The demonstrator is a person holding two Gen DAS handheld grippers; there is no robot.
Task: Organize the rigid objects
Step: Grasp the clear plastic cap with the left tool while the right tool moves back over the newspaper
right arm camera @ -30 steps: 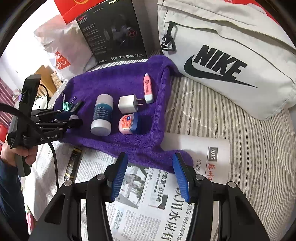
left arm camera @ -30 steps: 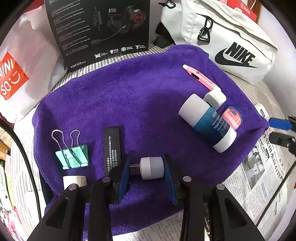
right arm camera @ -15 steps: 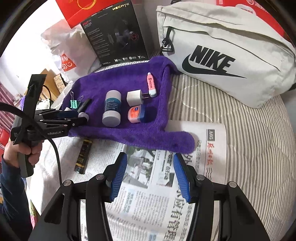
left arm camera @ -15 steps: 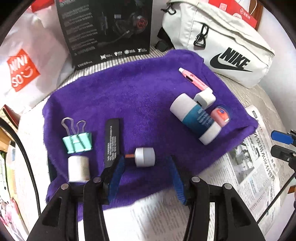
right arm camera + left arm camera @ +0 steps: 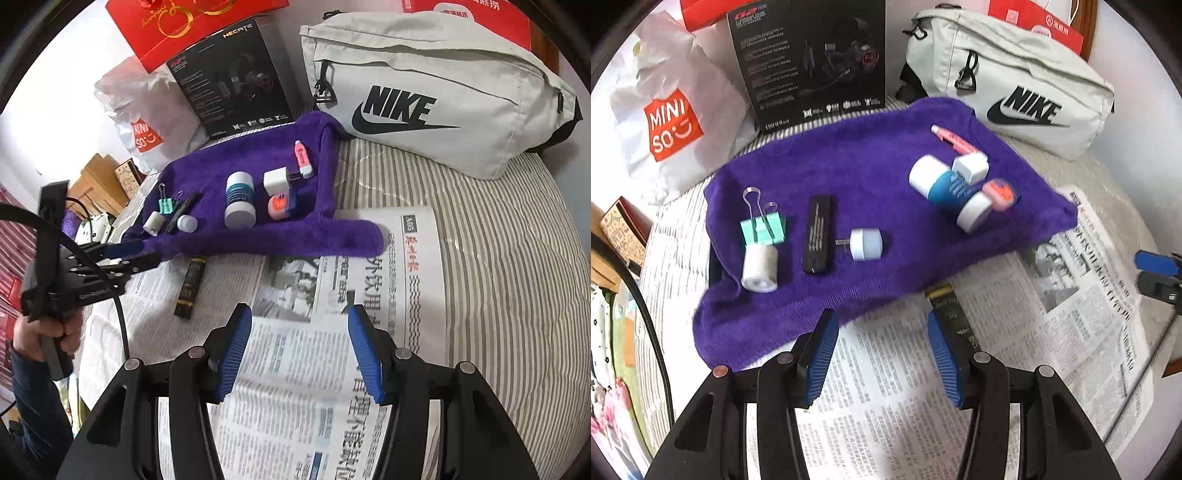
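On the purple towel (image 5: 871, 184) lie a green binder clip (image 5: 762, 227), a white roll (image 5: 760, 267), a black flat stick (image 5: 818, 234), a white USB light (image 5: 865, 244), a white-and-teal bottle (image 5: 951, 194), a white charger (image 5: 971, 167), a pink pen (image 5: 955, 140) and a pink tin (image 5: 999, 194). A black-and-gold bar (image 5: 951, 314) lies on the newspaper just in front of the towel. My left gripper (image 5: 882, 354) hangs open and empty over the newspaper by the towel's front edge. Over the newspaper (image 5: 295, 369), further right, my right gripper (image 5: 300, 354) is open and empty, its jaws opening a little.
A white Nike bag (image 5: 424, 92), a black headset box (image 5: 236, 77) and a Miniso bag (image 5: 147, 122) stand behind the towel on the striped bedding (image 5: 498, 258). A person's hand (image 5: 40, 332) holds the left gripper at the left.
My left gripper let go of the white USB light and drew back from the towel over the newspaper. The right gripper also pulled back and rose a little.
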